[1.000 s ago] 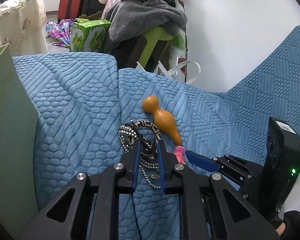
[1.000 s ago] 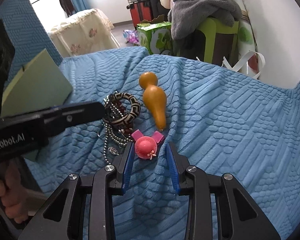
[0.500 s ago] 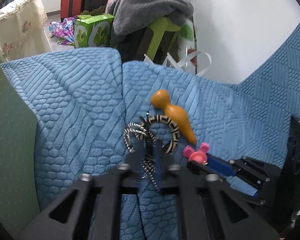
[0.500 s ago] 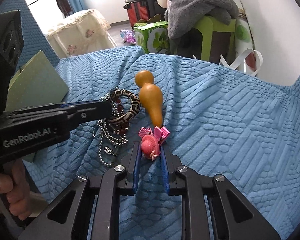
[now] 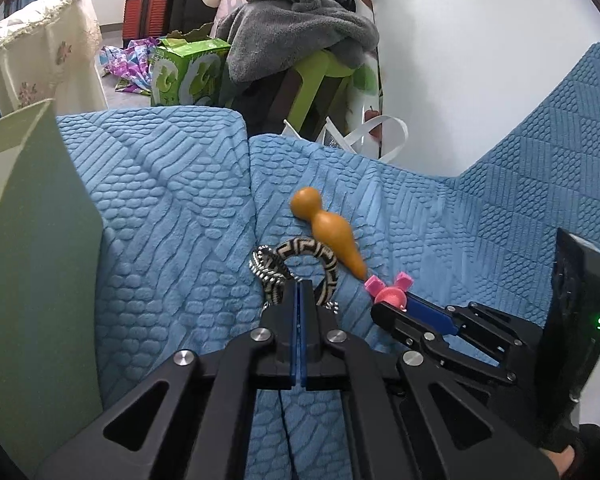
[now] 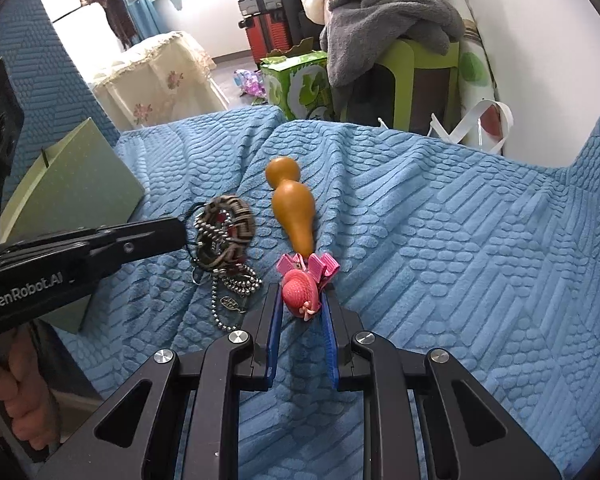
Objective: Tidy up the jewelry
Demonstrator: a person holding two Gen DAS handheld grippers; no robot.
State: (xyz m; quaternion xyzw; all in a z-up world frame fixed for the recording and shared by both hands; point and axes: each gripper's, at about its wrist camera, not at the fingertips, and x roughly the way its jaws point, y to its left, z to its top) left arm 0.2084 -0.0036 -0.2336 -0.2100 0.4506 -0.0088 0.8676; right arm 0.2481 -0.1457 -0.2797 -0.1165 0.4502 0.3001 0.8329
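Newly pinched: woven bangle (image 5: 300, 249), bead-chain tangle (image 6: 236, 280)

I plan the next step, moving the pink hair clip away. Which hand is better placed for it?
Right. The right gripper already has its jaws closed on the pink hair clip; the left gripper is shut on the bracelet bundle.

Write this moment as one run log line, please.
left gripper: shut on bead chain | right gripper: shut on pink hat clip | gourd: lying on blue cover
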